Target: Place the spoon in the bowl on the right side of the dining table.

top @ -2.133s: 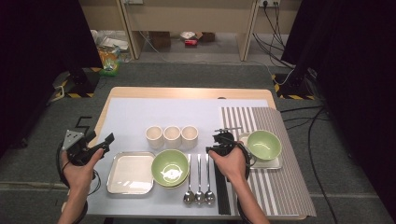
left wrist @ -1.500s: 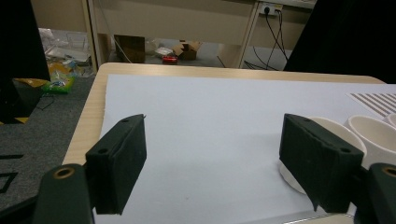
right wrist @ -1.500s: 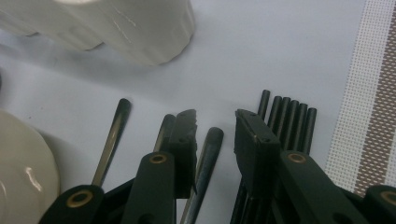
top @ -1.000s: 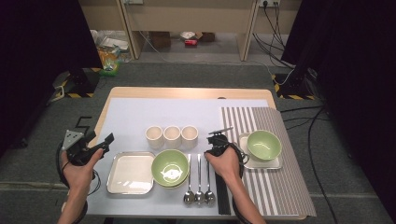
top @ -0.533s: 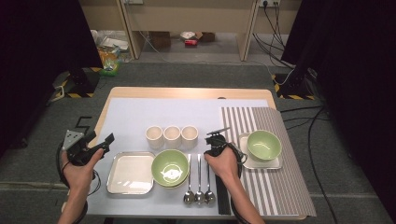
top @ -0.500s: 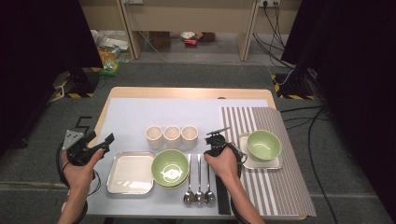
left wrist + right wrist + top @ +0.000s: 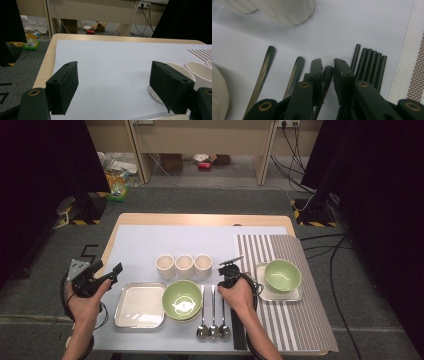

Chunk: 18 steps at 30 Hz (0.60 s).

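- My right gripper point(image 7: 327, 65) is low over the three spoons, and its jaws sit narrow around the handle of the right-hand spoon point(image 7: 325, 75). They have just been closing in on it. I cannot tell if the pads squeeze it yet.
- From above, that spoon point(image 7: 224, 312) lies on the pale mat, just left of the black chopsticks point(image 7: 239, 327) and right of the other two spoons point(image 7: 208, 312).
- My left gripper point(image 7: 113, 83) waits near the left table edge with its jaws wide and nothing in them. A white cup point(image 7: 172, 75) stands just behind its one jaw.
- What could go wrong: the handle is thin and smooth. If I lift before the pads press well, I think it slips out and clatters down.
- The jaws hold the tip of the handle, far from the heavy bowl end. The spoon could swing down and hit its neighbours.
- The chopsticks point(image 7: 369, 65) lie very close to one jaw. If I shift sideways, I might push them or pinch one too.
- The green bowl point(image 7: 183, 299) sits just beside the spoons. A wide swing could knock it.
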Each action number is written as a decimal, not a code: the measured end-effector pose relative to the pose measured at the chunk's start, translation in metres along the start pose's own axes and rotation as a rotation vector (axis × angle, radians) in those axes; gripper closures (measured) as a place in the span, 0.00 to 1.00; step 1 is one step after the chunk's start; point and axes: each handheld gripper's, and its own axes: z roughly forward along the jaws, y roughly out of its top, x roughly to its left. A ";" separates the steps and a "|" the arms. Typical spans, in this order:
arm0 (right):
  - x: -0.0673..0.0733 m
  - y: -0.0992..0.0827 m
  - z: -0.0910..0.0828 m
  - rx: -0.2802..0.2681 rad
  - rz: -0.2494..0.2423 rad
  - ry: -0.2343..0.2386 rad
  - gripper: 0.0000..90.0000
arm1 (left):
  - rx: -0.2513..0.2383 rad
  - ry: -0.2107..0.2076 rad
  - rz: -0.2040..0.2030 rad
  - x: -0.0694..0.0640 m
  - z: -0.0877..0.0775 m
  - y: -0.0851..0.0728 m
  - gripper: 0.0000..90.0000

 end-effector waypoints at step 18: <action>-0.002 0.000 0.000 0.003 0.007 0.003 0.88 | 0.003 -0.003 0.001 0.000 0.000 -0.001 0.25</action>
